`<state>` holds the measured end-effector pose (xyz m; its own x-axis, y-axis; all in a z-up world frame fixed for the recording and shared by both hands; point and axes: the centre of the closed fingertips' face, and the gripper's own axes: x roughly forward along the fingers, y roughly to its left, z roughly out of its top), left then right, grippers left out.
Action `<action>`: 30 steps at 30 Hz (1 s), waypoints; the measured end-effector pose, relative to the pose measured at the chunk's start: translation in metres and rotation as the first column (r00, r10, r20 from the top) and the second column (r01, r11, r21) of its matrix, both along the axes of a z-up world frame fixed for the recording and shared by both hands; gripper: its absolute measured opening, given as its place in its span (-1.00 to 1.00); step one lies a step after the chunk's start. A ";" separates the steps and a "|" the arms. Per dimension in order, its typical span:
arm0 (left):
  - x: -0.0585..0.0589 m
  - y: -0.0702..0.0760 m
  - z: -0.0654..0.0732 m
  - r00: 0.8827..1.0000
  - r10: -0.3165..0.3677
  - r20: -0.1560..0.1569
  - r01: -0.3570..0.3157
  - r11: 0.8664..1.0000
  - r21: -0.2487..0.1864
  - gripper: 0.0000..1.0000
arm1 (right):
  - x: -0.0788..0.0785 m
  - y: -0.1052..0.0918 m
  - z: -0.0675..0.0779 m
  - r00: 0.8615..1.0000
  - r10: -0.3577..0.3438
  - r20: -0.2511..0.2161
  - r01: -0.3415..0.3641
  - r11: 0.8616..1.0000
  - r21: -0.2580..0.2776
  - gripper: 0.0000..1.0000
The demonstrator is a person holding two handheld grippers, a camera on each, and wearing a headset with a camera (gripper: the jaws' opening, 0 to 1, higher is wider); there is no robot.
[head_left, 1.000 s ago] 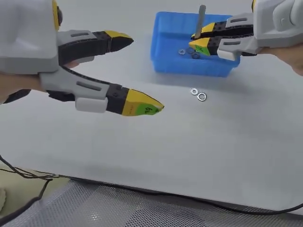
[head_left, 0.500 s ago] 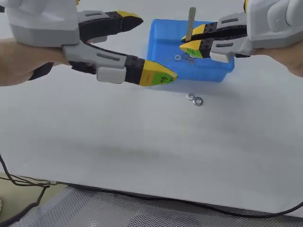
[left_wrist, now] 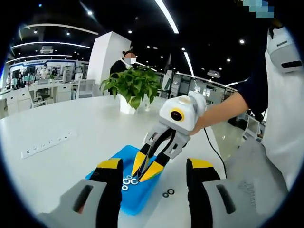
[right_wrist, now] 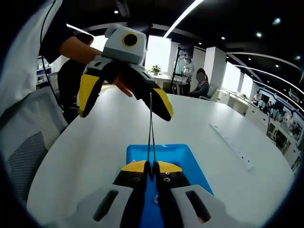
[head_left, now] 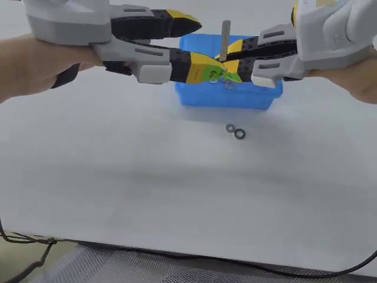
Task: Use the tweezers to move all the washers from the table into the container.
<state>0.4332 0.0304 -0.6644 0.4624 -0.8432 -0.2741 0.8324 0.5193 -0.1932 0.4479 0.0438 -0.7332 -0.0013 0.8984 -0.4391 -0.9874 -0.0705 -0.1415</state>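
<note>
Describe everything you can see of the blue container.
The blue container is a shallow rectangular tray, plastic by its look, open-topped and sitting flat on the white table. Several washers lie inside. The right gripper holds tweezers over it; two loose washers lie on the table just outside.

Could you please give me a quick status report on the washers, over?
Left gripper open, close to the tweezers. Right gripper shut on tweezers, above the container. Two washers on the table, several in the container.
</note>
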 end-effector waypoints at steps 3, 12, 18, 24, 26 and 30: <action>0.003 -0.002 -0.001 1.000 -0.011 0.005 0.010 1.000 0.009 -0.04 | -0.006 0.001 0.002 1.000 0.006 0.001 -0.006 1.000 0.002 -0.85; 0.005 -0.010 0.003 0.996 -0.055 0.065 0.052 0.997 0.056 -0.61 | -0.011 0.005 0.005 1.000 0.027 0.004 -0.027 1.000 0.004 -0.85; 0.002 -0.014 0.007 0.994 -0.091 0.063 0.088 0.995 0.049 -0.72 | -0.011 0.006 0.005 1.000 0.030 0.007 -0.030 1.000 0.007 -0.85; 0.000 -0.014 0.009 0.988 -0.116 0.098 0.110 0.992 0.062 -0.83 | -0.015 0.007 0.008 0.999 0.046 0.012 -0.046 0.999 0.007 -0.85; 0.001 -0.014 0.011 0.983 -0.119 0.141 0.108 0.991 0.080 -0.85 | -0.015 0.007 0.009 0.999 0.047 0.018 -0.047 0.999 0.006 -0.84; 0.000 -0.015 0.013 0.982 -0.120 0.145 0.112 0.992 0.065 -0.88 | -0.015 0.007 0.011 0.998 0.057 0.041 -0.057 0.998 0.000 -0.83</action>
<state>0.4333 0.0151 -0.6511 0.4014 -0.8786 -0.2587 0.9049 0.4241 -0.0360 0.4329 0.0507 -0.7224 -0.0348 0.8980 -0.4387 -0.9752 -0.1266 -0.1818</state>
